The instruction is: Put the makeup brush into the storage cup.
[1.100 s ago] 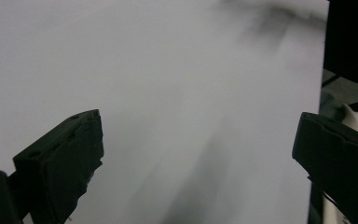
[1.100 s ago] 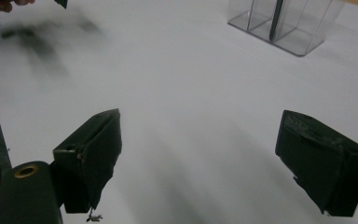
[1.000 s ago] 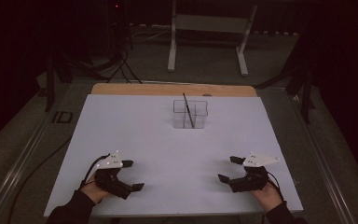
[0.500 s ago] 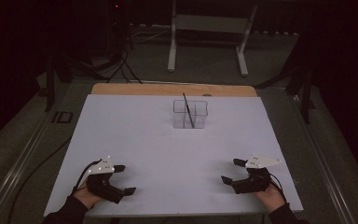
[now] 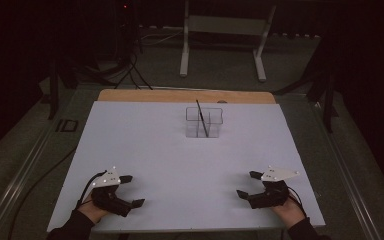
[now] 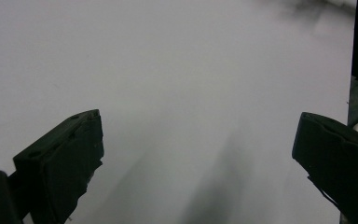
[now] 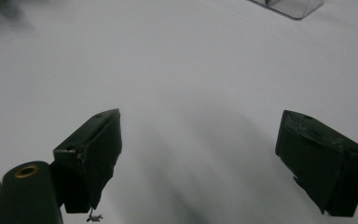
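A clear plastic box with compartments stands at the far middle of the white table, and a thin dark stick leans upright in it. Near the front left edge my left gripper rests low on the table, open, with nothing between its jaws. My right gripper sits at the front right, also open and empty. Bare white table lies between the wide-spread jaws in the left gripper view and in the right gripper view. A corner of the clear box shows at the top of the right gripper view.
A wooden strip runs along the table's far edge. Beyond it stands a grey metal frame on the dark floor, with cables at the back left. A small dark object lies off the table's left side.
My left gripper has drawn back toward the front left edge of the table. My right gripper has shifted slightly toward the front edge. Both stay open.
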The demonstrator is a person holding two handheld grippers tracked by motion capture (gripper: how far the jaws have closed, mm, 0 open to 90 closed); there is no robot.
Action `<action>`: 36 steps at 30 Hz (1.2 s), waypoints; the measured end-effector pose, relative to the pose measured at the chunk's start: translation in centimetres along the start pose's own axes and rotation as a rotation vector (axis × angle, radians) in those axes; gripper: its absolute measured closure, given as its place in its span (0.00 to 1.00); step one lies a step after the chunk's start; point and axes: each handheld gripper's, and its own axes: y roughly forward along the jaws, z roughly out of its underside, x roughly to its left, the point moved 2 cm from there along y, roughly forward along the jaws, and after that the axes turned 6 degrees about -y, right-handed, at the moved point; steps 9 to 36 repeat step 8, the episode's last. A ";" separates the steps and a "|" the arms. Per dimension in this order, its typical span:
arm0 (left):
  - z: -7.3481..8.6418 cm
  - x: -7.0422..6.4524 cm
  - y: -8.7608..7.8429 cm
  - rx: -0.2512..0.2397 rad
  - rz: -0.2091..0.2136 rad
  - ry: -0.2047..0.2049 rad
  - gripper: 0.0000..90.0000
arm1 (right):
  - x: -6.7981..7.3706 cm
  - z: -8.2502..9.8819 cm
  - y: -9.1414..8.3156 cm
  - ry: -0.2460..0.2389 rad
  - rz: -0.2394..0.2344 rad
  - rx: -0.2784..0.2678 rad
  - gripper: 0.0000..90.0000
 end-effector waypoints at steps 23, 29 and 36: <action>0.0 0.0 0.2 0.004 0.016 -0.007 0.03 | 0.1 0.0 0.1 -0.001 -0.013 0.002 0.16; 0.0 0.0 0.2 0.004 0.016 -0.007 0.03 | 0.1 0.0 0.1 -0.001 -0.013 0.002 0.16; 0.0 0.0 0.2 0.004 0.016 -0.007 0.03 | 0.1 0.0 0.1 -0.001 -0.013 0.002 0.16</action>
